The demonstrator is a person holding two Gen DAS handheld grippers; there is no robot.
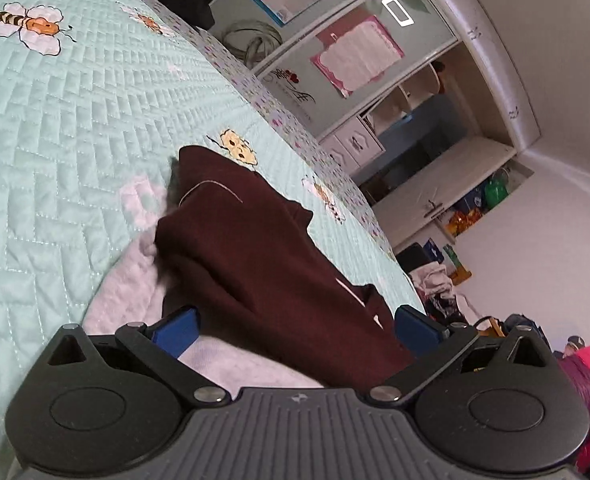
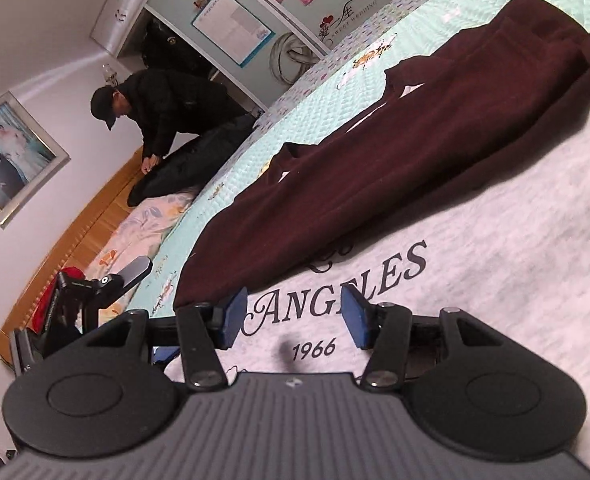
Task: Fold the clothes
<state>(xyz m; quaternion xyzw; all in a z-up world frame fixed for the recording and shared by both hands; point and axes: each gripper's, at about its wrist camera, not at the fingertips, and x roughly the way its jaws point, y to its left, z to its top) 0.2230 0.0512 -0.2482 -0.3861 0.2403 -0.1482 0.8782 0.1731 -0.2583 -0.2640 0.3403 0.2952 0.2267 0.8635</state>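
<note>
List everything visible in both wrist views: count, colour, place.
quilt: 1, mint green with bee prints, covers the bed
grey shirt: 1, light grey with dark lettering, flat on the quilt
maroon garment: 1, dark maroon, lying across the grey shirt and quilt
wardrobe: 1, white, papers stuck on its doors, beyond the bed
framed photo: 1, silver frame, on the wall
person in black: 1, bent over dark clothing at the far bed edge
left gripper: 1, black with blue pads, open, over the maroon garment
right gripper: 1, black with blue pads, open, over the shirt's lettering
</note>
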